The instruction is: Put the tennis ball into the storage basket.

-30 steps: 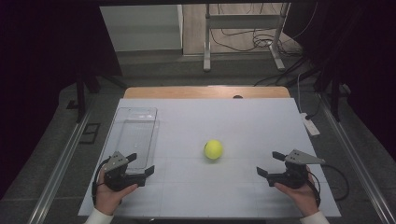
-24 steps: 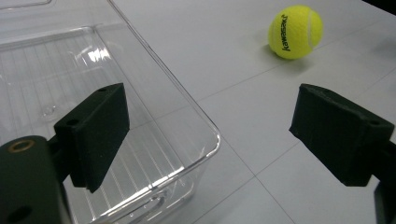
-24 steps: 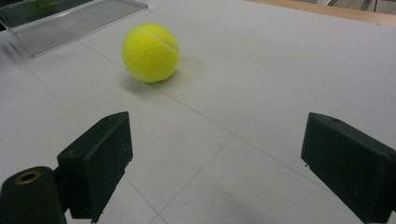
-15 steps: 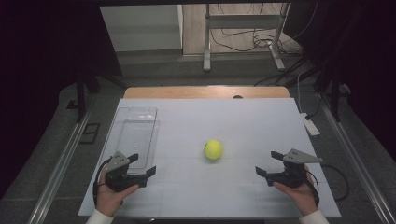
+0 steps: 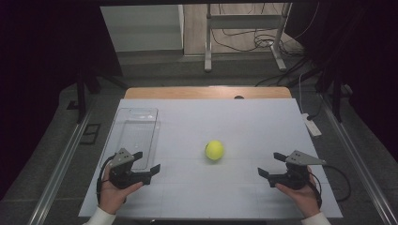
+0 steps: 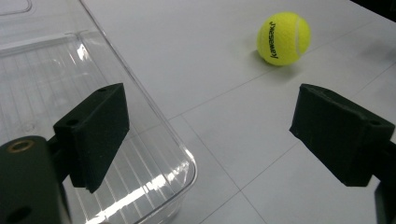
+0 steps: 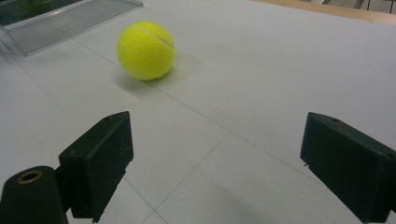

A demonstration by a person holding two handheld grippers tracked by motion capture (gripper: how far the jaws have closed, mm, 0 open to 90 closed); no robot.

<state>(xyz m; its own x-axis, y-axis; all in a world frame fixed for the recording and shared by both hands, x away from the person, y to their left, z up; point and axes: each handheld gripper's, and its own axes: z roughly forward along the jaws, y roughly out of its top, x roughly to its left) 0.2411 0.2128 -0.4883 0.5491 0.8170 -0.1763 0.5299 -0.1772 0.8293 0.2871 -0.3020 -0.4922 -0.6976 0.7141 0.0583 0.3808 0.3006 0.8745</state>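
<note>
**A:** Start at the fingers. What have I got on the left?

**B:** On my left gripper [image 5: 146,161] the jaws stand released, nothing between the pads. In the left gripper view one pad [image 6: 95,133] hangs over the near corner of the clear plastic tray [image 6: 60,93], the other over bare table [image 6: 196,70]. I see no contact with the tray.

**A:** And the right?

**B:** My right gripper [image 5: 272,164] is released too, jaws spread wide, only white tabletop between the pads [image 7: 100,163]. Each gripper sits in a hand [image 5: 112,194] near the front edge of the table, well apart from the other.

**A:** Where's the ball?

**B:** The yellow tennis ball [image 5: 214,150] rests on the table between the two grippers and a little farther out, touching neither. It's just right of the tray, with open surface between them.

**A:** Any writing?

**B:** In the left gripper view the ball carries black lettering that reads "Kawasaki", running up its side. In the right gripper view I see only the seam. The tray shows no label I can read.

**A:** Room to move?

**B:** Plenty. The white top is bare all round the ball, crossed by thin grid lines. The tray runs lengthwise along the left side, its near rounded corner just beside my left jaws. A strip of wood [image 5: 206,92] edges the far side, and a small white device [image 5: 312,126] lies at the right edge.
</note>
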